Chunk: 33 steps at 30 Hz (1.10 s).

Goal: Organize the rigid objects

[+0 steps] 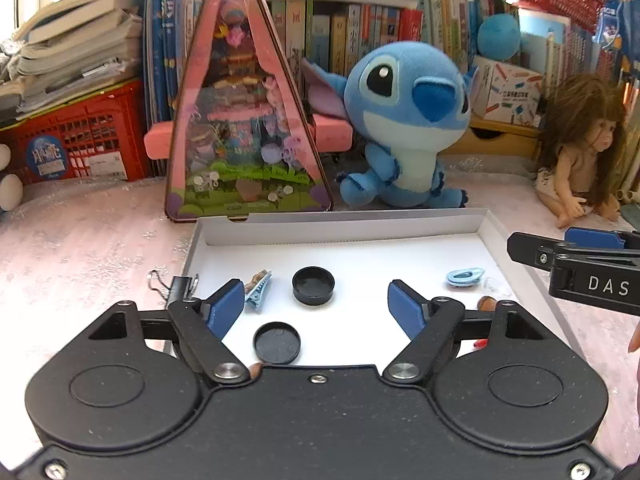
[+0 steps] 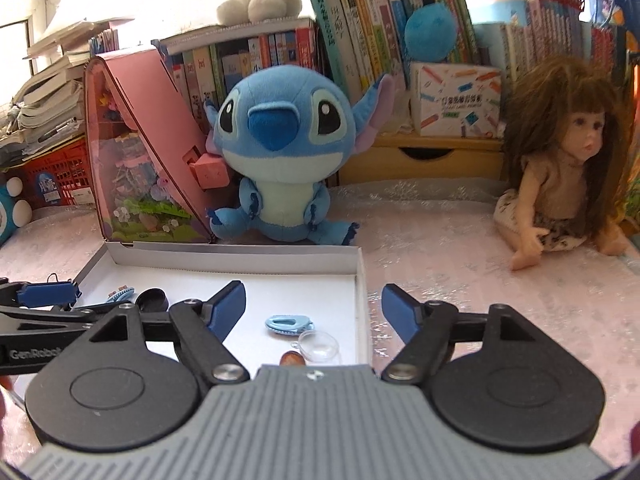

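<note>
White tray (image 1: pixel 340 226), L gripper (image 1: pixel 316 306) & R gripper (image 2: pixel 312 308) both wide, empty; black cap (image 1: pixel 313 284) lay just ahead of L, nearer L, mid-tray.

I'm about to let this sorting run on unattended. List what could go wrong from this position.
1. The two black caps look alike, so a grab may take the wrong one.
2. The clear dome lies close to the blue clip and the tray wall; the right gripper could nudge either.
3. The binder clip sits at the tray's outer edge, easily missed.
</note>
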Available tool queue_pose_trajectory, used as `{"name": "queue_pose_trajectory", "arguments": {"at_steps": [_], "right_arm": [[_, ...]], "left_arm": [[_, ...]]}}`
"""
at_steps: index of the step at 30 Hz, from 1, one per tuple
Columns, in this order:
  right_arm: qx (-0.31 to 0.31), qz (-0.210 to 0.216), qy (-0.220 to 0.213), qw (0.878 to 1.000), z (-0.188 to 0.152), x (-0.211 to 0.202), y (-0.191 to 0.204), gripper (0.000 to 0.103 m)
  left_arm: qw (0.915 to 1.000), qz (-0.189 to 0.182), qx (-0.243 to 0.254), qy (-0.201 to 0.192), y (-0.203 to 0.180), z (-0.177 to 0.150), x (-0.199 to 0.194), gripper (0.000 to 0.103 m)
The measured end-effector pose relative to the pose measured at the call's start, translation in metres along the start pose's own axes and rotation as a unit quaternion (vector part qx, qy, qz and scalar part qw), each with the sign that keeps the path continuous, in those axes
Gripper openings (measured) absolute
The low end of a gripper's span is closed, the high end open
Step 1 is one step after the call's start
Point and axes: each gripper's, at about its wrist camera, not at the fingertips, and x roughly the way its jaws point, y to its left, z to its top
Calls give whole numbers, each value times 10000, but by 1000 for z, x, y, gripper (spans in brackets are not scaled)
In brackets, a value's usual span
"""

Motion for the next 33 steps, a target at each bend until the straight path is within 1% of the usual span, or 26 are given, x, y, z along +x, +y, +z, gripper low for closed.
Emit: {"name": "queue_pose_trajectory", "arguments": {"at_steps": [3,13,18,21,27,33], "right_arm": [[-6,-64,-65,10000,-2,-12,-2,86],[52,-15,-229,9997,-11,-49,-3,88],[115,57,-312,9994,-14,-64,-2,89],[73,50,-381,9992,-15,-73,0,89],[-47,56,-592,9982,-20,-94,3,92],[-86,97,-644,9978,-28,-105,6,93]], "left_arm": [[10000,-30,-15,-50,1,-3,-14,79],[9996,-123,-38,-237,6,-18,-58,82],[9996,-35,-12,-298,6,-24,-74,82],[9993,-23,9,-370,6,-28,-83,84],[9991,-108,-25,-413,7,-35,-99,85],[9991,-119,-95,-389,8,-45,-111,87]]}}
